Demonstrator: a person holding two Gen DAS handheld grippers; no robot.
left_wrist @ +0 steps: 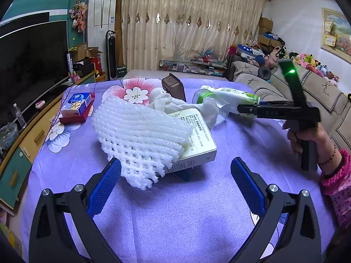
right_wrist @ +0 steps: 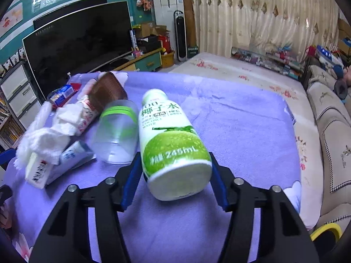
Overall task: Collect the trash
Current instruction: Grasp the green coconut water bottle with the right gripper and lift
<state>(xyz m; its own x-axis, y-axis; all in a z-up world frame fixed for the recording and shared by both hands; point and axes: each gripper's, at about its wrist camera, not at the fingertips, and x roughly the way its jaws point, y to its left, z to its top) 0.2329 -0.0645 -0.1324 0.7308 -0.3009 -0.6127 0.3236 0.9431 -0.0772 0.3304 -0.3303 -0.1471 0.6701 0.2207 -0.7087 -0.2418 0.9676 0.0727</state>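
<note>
Right gripper (right_wrist: pixel 174 173) grips coconut-water bottle (right_wrist: pixel 173 144) base, neck pointing away.

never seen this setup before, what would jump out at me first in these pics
The green and white coconut water bottle, gripped near its base between the right gripper fingers. Next, the white foam fruit net draped over a white box on the purple cloth, just ahead of the open left gripper.

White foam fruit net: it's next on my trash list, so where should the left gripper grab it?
Pinch the foam net's near edge hanging off the white box, coming in low from the front. It droops free there, right ahead of the open left gripper.
</note>
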